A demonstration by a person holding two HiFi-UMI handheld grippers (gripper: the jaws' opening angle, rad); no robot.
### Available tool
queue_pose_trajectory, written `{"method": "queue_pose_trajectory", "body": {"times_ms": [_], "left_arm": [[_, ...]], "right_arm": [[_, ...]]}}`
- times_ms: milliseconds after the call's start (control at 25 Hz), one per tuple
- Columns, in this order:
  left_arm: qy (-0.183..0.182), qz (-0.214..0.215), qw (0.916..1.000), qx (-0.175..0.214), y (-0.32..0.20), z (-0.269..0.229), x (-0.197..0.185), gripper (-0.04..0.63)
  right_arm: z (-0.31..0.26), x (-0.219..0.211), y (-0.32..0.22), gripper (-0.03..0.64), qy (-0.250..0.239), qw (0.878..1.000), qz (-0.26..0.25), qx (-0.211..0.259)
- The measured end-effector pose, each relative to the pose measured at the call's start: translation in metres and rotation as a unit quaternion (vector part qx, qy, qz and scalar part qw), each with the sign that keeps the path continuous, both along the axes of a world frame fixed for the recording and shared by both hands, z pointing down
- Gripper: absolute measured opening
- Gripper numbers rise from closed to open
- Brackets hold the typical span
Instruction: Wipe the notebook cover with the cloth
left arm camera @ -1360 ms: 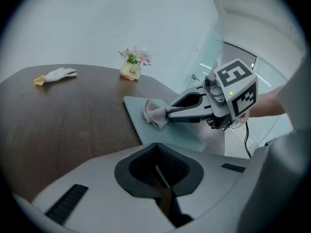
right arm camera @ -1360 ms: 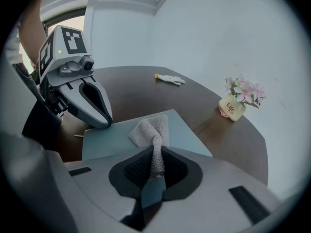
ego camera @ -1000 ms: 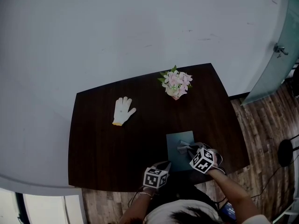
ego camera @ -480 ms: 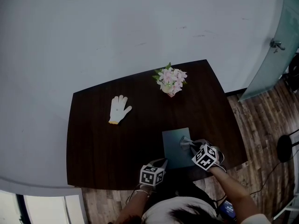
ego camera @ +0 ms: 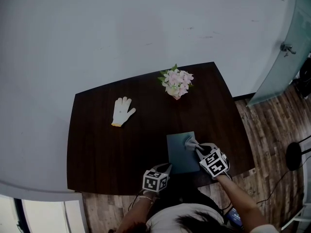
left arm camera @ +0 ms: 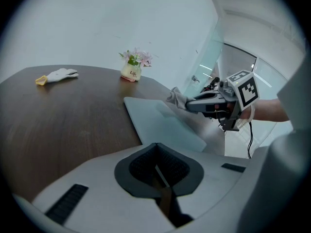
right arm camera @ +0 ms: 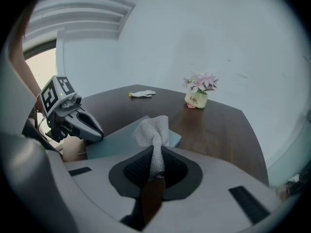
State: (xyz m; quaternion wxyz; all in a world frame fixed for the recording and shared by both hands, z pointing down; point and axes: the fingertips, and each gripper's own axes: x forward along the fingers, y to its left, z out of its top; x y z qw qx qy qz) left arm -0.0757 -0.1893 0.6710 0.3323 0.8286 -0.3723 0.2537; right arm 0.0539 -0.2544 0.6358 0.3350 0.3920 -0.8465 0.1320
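At the table's front edge, the left gripper [left arm camera: 158, 174] has its jaws pressed together on nothing. Beside it, the right gripper [right arm camera: 154, 173] pinches a crumpled pale grey cloth [right arm camera: 153, 130] at the right edge of a flat, grey-blue rectangular notebook [ego camera: 179, 154], which lies close to the front edge. The dark wooden table [ego camera: 102, 149] stays bare leftward and beyond. Farther off lie a white work glove [ego camera: 122, 111] and a pot of pink flowers [ego camera: 176, 83] near the back edge.
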Motion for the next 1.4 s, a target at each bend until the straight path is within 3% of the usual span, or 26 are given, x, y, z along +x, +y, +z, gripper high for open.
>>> {"method": "queue_pose_trajectory", "body": {"times_ms": [400,760,1000,1400], "left_arm": [[0.003,-0.02,0.9997,0.011,0.014,-0.004,-0.003,0.018],[0.007,-0.027,0.9996,0.009,0.026,-0.008,-0.005,0.018],[0.008,-0.026,0.9996,-0.003,0.034,-0.004,-0.007,0.018],[0.003,-0.023,0.9996,-0.016,0.038,0.001,-0.005,0.018]], "right_arm": [[-0.01,-0.066,0.014,0.041,-0.014,0.996,-0.087,0.006],[0.007,-0.12,0.036,0.041,0.023,0.984,-0.179,-0.005],[0.026,-0.13,0.049,0.041,0.047,0.977,-0.205,-0.028],[0.032,-0.118,0.053,0.041,0.078,0.972,-0.221,-0.023]]}}
